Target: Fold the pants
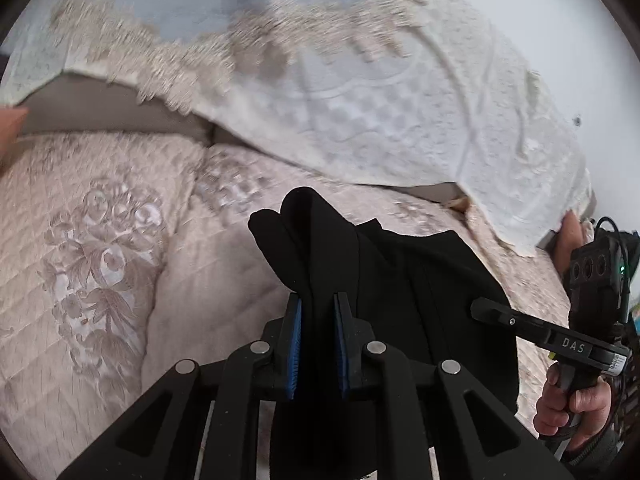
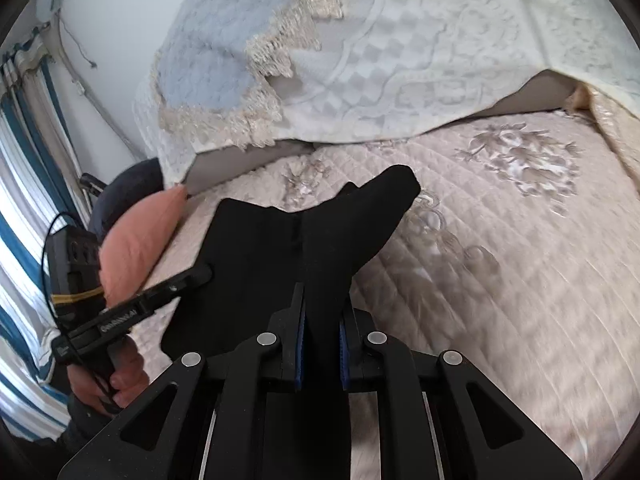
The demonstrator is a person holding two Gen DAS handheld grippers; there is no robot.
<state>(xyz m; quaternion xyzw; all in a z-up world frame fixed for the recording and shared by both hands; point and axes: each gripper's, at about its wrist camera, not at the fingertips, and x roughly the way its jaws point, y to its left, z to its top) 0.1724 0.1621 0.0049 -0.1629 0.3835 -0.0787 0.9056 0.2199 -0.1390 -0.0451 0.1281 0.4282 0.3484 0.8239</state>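
Observation:
Black pants (image 1: 400,280) hang lifted above a beige quilted bedspread (image 1: 100,240). My left gripper (image 1: 318,300) is shut on a bunched fold of the pants, whose corner sticks up past the blue pads. The other gripper's finger (image 1: 500,316) touches the cloth's right edge, with a hand (image 1: 572,400) on its handle. In the right wrist view my right gripper (image 2: 322,292) is shut on the black pants (image 2: 260,264), a corner rising beyond the pads. The left gripper's finger (image 2: 176,284) reaches the cloth's left edge there.
A white embossed cover with lace fringe (image 1: 360,100) drapes over the bed's head end (image 2: 440,60). A pink cushion (image 2: 136,240) lies at the bed's left edge. Blue-and-white striped curtains (image 2: 24,220) hang at far left. The floral bedspread (image 2: 500,240) stretches right.

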